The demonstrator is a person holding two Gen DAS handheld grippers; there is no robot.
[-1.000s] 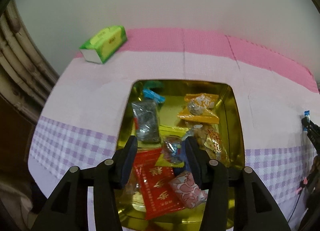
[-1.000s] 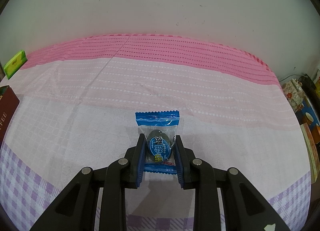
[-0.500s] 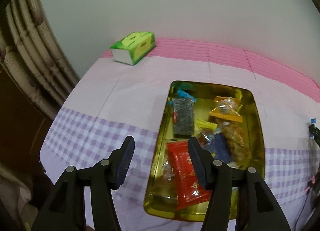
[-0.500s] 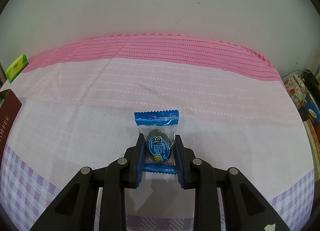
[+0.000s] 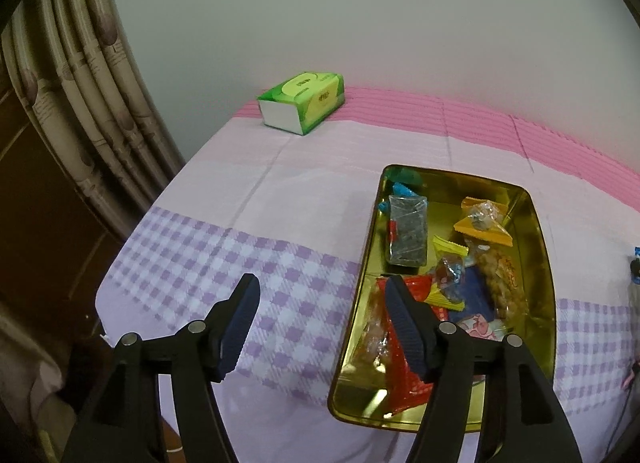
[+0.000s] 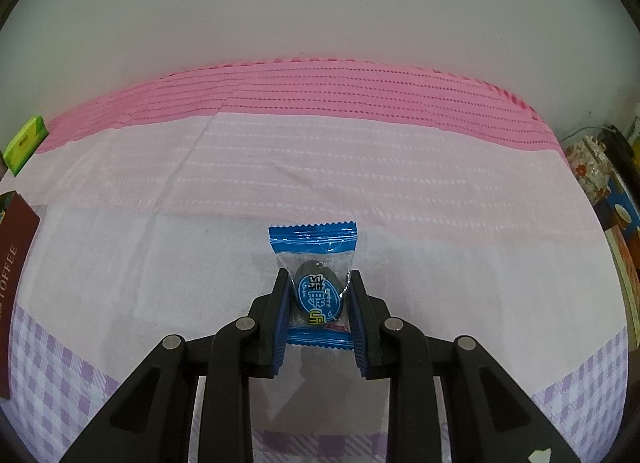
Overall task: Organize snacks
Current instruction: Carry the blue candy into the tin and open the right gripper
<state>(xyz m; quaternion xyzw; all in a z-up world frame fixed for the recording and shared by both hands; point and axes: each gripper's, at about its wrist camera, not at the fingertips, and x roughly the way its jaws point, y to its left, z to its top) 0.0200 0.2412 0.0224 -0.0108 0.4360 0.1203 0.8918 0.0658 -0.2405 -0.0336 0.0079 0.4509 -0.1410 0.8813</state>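
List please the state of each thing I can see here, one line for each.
Left gripper: jaws opening, nothing between them.
Right gripper: shut on the blue snack packet.
Gold tin: lidless, holding several snacks.
Green tissue pack: lying flat on the tablecloth.

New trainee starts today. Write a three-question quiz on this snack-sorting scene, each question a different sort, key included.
1. True or false: the right gripper is shut on the blue plastic-wrapped snack packet.
2. Which container holds the sorted snacks? A) golden metal tin B) green tissue pack
3. Fill in: between the fingers of the left gripper there is ____.

Key: 1 true; 2 A; 3 nothing, and its jaws are opening.
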